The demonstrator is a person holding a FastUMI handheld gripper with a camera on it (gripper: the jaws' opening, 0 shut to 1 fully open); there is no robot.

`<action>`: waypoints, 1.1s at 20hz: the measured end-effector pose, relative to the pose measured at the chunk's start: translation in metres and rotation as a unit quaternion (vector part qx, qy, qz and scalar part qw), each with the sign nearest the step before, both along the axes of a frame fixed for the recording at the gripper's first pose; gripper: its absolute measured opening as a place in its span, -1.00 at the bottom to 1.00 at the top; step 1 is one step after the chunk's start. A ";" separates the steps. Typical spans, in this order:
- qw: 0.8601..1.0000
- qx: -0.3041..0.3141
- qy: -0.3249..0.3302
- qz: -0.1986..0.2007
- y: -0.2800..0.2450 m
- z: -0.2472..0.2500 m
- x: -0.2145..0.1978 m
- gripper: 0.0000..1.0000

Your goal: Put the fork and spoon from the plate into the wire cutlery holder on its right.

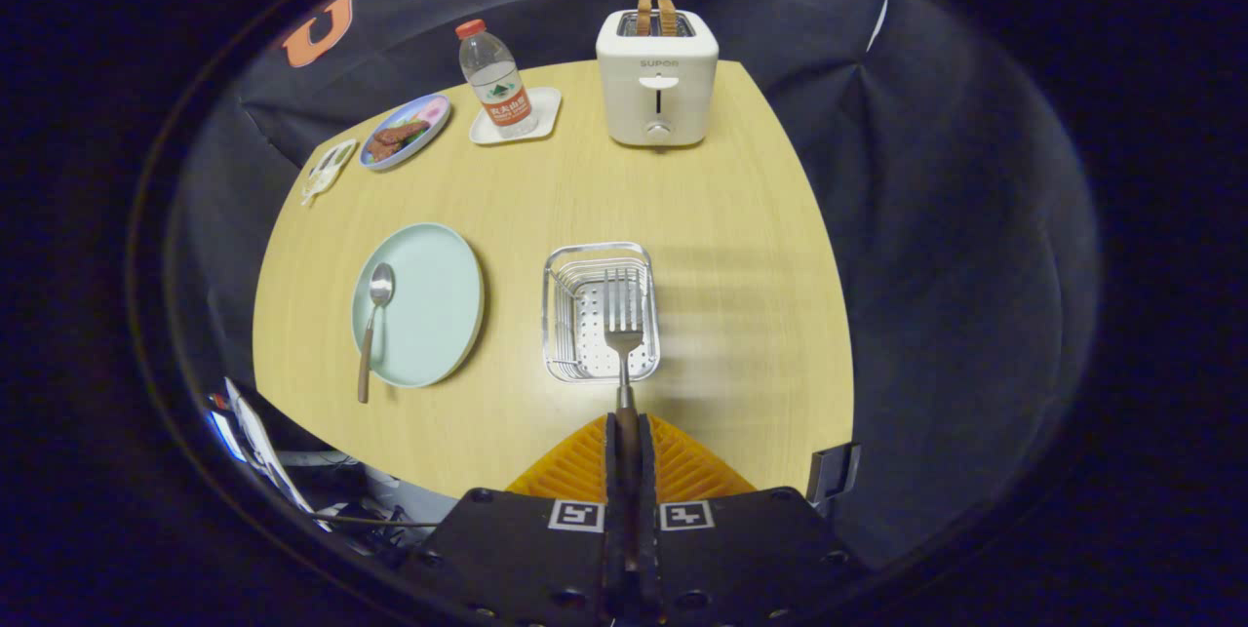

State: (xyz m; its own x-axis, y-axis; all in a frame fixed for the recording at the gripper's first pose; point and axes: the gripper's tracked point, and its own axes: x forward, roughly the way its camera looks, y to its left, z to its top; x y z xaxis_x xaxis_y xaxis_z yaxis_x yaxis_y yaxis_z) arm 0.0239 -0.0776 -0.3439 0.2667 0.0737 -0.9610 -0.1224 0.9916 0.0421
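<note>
The hand-held gripper (625,427), closed tight on the handle of the fork (622,320), holds its tines over the wire cutlery holder (561,315) on the surface (721,247); the spoon (373,315) lies on the plate (434,305), yet to be moved.

The table (546,188) is lit brightly from overhead, while the surrounding booth is left dim. Glare is seen on the wire cutlery holder (600,310), and soft streaked shadows are cast from it toward 3 o'clock. Straight table edges are bowed by fisheye distortion. Focus is softened toward the rim.
</note>
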 end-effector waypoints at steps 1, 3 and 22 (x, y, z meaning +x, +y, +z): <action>1.000 0.004 0.011 0.010 0.003 0.001 0.001 -0.88; 0.999 -0.002 0.037 0.023 0.000 -0.001 -0.002 -0.88; 0.998 0.018 0.053 0.017 0.034 0.006 0.030 -0.48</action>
State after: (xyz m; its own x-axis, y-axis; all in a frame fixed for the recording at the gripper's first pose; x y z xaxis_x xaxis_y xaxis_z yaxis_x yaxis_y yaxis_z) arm 0.0539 -0.0441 -0.3378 0.1597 0.1165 -0.9803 -0.1495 0.9844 0.0926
